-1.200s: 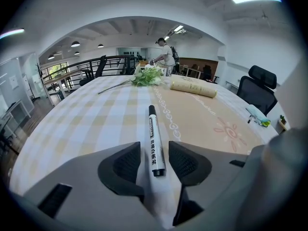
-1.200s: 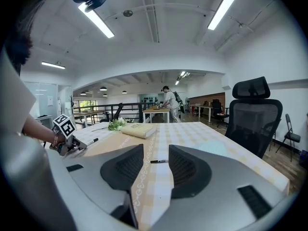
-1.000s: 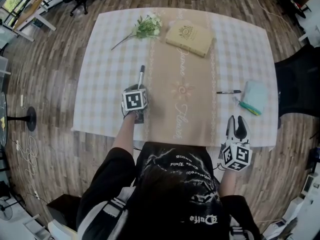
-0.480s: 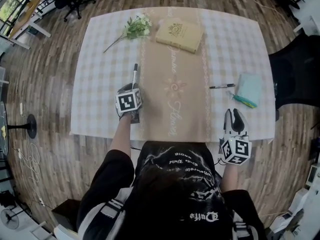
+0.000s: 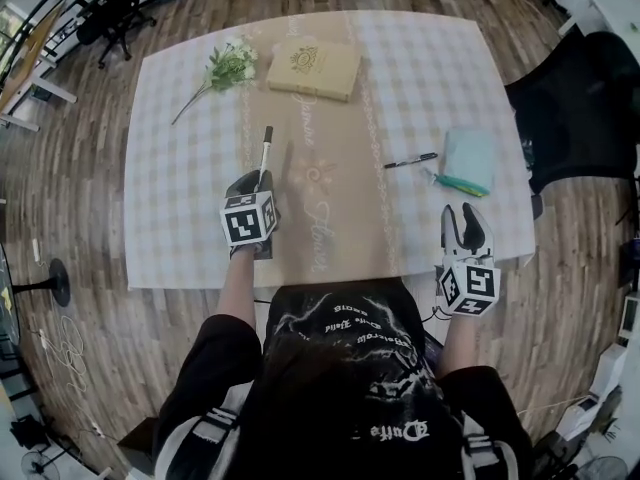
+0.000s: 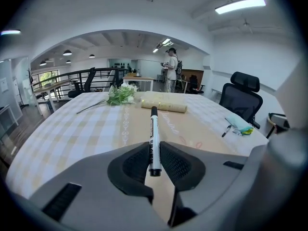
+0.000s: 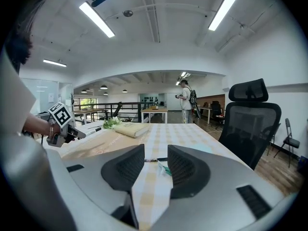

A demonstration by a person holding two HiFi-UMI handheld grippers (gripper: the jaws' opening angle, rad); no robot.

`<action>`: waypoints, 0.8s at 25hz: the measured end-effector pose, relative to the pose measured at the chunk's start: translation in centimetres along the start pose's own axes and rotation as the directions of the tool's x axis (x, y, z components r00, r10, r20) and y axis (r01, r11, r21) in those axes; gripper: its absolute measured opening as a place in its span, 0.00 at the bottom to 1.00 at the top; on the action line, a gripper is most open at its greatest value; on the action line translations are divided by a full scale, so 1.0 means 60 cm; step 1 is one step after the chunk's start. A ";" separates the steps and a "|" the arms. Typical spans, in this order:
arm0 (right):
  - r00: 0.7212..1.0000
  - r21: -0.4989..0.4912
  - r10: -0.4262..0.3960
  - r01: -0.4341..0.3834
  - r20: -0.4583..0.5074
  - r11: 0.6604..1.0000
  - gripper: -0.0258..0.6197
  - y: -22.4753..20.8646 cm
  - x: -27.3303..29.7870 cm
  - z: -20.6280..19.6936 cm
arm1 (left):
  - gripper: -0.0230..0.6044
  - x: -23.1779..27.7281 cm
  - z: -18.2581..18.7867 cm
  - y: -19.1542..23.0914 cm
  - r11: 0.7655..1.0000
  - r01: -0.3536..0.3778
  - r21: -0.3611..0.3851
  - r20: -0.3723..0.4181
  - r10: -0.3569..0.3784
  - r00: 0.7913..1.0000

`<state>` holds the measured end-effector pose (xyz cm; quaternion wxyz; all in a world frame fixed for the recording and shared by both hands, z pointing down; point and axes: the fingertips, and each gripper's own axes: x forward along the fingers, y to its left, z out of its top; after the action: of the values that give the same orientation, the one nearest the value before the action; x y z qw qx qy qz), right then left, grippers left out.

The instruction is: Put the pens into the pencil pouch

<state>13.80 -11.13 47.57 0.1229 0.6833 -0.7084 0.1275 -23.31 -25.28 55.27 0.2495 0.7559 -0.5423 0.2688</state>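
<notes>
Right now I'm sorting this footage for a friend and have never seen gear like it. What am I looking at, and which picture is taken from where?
There is no robot here. A person holds a hand tool with two jaws in each hand: the left gripper and the right gripper. The top-down picture comes from a camera on the person's head. The other two come from a camera riding on each gripper and looking along its jaws. On the checked tablecloth lie a flower sprig, a book, a black pen and, just right of it, a pale teal pouch. The left gripper is clamped on a marker, which points away from the person. The right gripper's jaws have just been opening and hold nothing.
</notes>
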 end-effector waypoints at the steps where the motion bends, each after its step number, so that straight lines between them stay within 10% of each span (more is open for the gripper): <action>1: 1.000 -0.003 -0.007 0.007 0.001 1.000 0.29 -0.014 0.000 0.002 | 0.17 -0.001 0.004 -0.017 1.000 0.013 0.013 0.004 -0.013 1.000; 12: 0.998 -0.116 0.016 -0.023 -0.065 0.993 0.35 -0.173 0.029 0.015 | 0.17 -0.011 0.027 -0.180 0.993 0.099 0.058 0.015 -0.100 0.995; 20: 0.953 -0.272 0.187 -0.250 -0.240 0.929 0.37 -0.222 0.070 -0.011 | 0.17 -0.007 0.019 -0.266 0.993 0.113 0.042 -0.007 -0.113 0.994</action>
<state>26.96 -15.26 49.81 0.2840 0.5558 -0.7745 0.1029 -8.07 -21.18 52.79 0.2497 0.7898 -0.4923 0.2674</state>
